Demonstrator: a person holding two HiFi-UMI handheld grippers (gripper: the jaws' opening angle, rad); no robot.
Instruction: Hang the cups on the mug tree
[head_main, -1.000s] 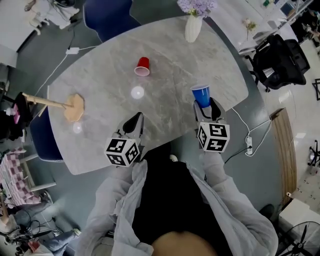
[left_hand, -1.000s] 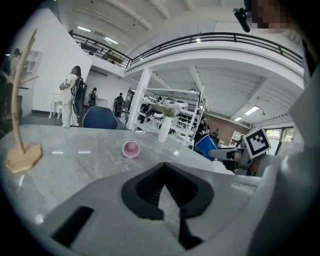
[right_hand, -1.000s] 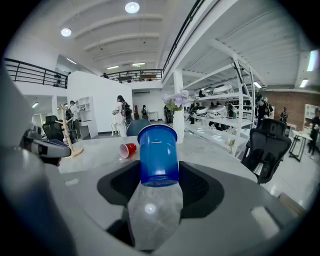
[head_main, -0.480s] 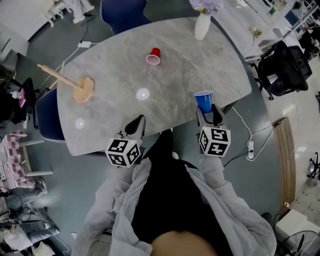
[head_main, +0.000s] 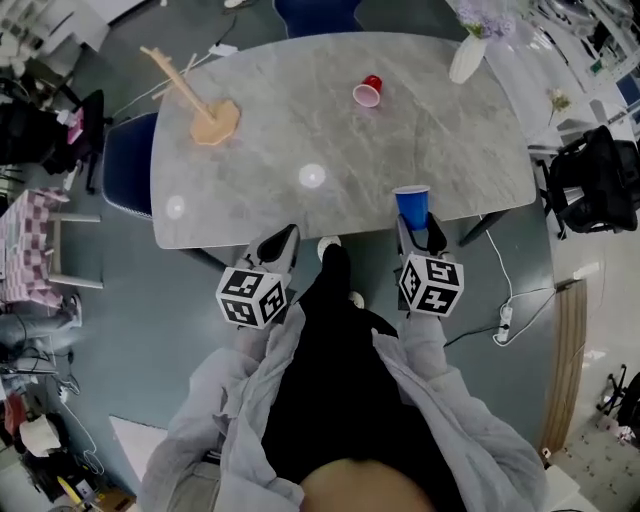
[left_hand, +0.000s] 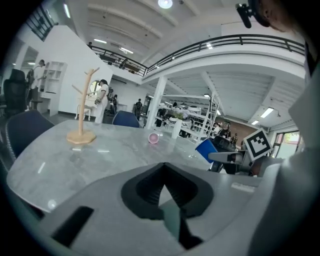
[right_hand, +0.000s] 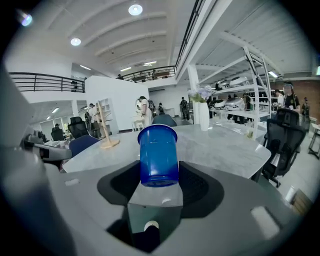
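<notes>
Your right gripper (head_main: 418, 224) has its fingers clamped on the blue plastic cup (head_main: 411, 203) at the grey marble counter (head_main: 430, 130), lower edge. Your left gripper (head_main: 279, 243) fingers are together, empty. The wooden mug tree (head_main: 216, 122) stands upper left.

We're in a big open-plan office/lab hall. Landmark: the grey marble-look table (head_main: 340, 130). Right of it is a black swivel office chair (head_main: 590, 185). On the floor off its near-right corner, a power strip (head_main: 505, 318) with cables. Beyond the table: metal shelving racks (right_hand: 235, 102), people standing about, a railed mezzanine (left_hand: 225, 41) overhead, recessed ceiling lights (right_hand: 135, 9).
</notes>
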